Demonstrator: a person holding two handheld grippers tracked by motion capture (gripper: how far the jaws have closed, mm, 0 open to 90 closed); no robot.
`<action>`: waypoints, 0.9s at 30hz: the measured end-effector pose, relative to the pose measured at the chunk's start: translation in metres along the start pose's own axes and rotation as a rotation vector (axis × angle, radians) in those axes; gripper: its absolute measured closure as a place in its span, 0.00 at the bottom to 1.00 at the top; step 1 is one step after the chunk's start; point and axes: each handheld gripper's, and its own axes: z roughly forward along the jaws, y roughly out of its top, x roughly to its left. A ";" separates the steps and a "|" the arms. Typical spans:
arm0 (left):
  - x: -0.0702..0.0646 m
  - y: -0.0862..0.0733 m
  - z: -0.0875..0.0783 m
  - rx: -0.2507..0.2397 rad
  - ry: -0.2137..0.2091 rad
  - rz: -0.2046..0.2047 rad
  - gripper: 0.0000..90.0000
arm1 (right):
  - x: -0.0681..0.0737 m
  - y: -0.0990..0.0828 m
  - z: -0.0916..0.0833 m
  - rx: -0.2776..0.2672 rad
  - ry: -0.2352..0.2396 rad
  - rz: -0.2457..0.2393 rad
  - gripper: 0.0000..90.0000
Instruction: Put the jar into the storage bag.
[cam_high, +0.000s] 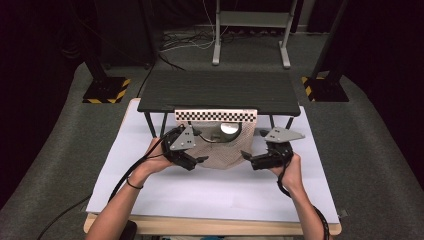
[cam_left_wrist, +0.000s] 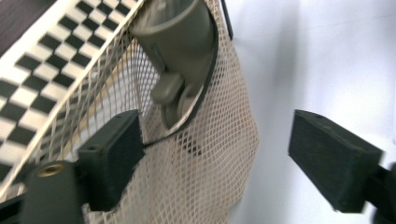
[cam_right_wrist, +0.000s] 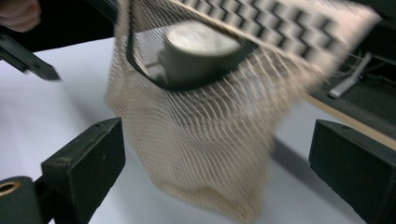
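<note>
Mesh bag hangs from the checkered strip, cup inside; I keep both jaws released, left gripper and right gripper flanking it.

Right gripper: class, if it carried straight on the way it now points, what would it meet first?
Probably the beige mesh bag, hanging ahead between the open jaws of the right gripper with a grey cup inside; depth is hard to judge.

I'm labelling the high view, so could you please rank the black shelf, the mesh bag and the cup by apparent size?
1. black shelf, largest.
2. mesh bag, hanging from the shelf's front edge.
3. cup, smallest, seen through the bag's opening.
</note>
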 end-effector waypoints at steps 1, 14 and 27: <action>0.000 -0.002 0.000 0.006 0.002 -0.009 0.13 | -0.004 -0.006 -0.004 0.002 -0.014 0.011 0.03; -0.017 -0.060 -0.004 0.071 0.043 -0.156 0.00 | -0.034 -0.095 -0.030 0.124 -0.118 0.148 0.02; -0.039 -0.143 -0.004 0.149 0.048 -0.326 0.00 | -0.053 -0.156 -0.046 0.193 -0.223 0.249 0.00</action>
